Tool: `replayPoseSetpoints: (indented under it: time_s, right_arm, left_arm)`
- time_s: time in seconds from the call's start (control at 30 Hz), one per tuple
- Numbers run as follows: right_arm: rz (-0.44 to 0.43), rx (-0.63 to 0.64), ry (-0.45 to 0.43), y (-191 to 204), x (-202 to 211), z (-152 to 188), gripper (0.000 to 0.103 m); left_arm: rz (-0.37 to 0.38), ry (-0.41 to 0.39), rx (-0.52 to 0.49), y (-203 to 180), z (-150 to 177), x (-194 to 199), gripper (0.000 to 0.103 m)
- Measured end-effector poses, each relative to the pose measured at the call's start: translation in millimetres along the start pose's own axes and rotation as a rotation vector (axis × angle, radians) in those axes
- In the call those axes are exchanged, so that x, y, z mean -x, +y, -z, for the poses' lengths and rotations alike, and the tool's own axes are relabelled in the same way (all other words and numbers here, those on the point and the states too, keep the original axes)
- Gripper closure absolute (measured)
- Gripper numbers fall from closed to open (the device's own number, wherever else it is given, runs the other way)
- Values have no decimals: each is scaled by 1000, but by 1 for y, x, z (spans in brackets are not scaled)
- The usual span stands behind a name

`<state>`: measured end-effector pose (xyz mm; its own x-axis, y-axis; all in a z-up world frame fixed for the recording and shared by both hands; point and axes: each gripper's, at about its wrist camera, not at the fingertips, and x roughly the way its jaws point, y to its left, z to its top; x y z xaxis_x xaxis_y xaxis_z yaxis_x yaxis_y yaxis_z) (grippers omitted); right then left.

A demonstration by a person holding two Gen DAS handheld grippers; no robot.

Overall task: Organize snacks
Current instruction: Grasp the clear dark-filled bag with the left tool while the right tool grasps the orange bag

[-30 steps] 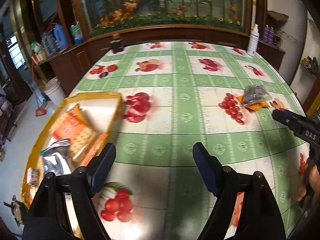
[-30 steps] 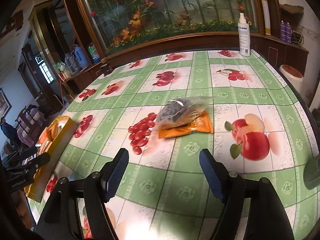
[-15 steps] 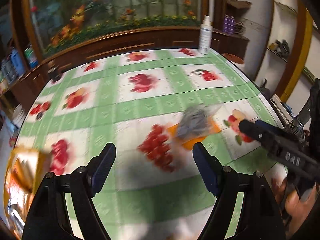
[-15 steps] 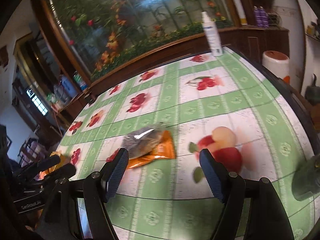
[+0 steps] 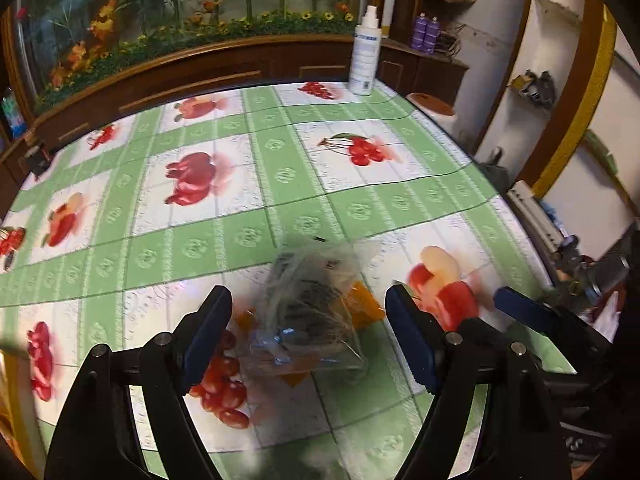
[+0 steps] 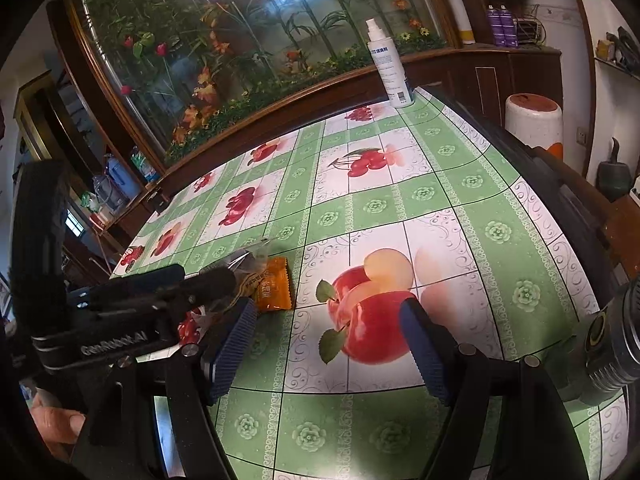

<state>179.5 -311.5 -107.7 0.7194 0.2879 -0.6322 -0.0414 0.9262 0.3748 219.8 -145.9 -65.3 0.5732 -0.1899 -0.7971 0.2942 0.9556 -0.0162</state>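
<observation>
1. My left gripper (image 5: pixel 308 336) hangs over the table (image 5: pixel 280 168) with its two blue-padded fingers (image 5: pixel 208 334) spread wide, and nothing is pinched between them
2. Below that gap lies a clear plastic snack bag (image 5: pixel 310 312) with dark contents, flat on the green and white fruit-print cloth; my pads stand on either side of it, and I cannot tell whether they are down at its level or above it
3. The clear bag sits on top of an orange snack packet (image 6: pixel 274 286), whose corners stick out from under it; the pair lies between a printed bunch of red berries and a printed apple
4. My right gripper (image 6: pixel 328 344) is also apart and empty, with only the printed apple on the cloth showing between its pads
5. The right gripper stands just beside the snacks on their right side, and from its camera the left gripper's black body crosses in front of the clear bag
6. A white spray bottle (image 5: pixel 364 52) stands upright at the far edge of the table, well apart from the snacks
7. Part of my left hand (image 6: pixel 56 424) shows at the lower left edge of the right wrist view
</observation>
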Motion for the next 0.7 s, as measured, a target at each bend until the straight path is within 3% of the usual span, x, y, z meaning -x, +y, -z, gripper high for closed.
replayPoseSetpoints:
  time_s: [0.1,0.17,0.2,0.3,0.53,0.7]
  right_arm:
    - [2,2,17,0,-6,1,27]
    - [7,9,22,2,-8,2,27]
    - [9,12,24,3,-8,2,27]
    - [6,18,25,6,-11,0,27]
    - [-68,100,65,41,-36,-5,27]
    - [-82,205,130,82,-74,-5,27]
  left_arm:
    - [-1,36,10,5,-3,-16,24]
    - [16,54,21,12,-1,-25,33]
    - [38,62,31,16,1,-28,46]
    - [24,31,44,28,9,-22,60]
    - [33,-8,155,81,38,8,60]
    - [-7,-9,257,129,74,31,60]
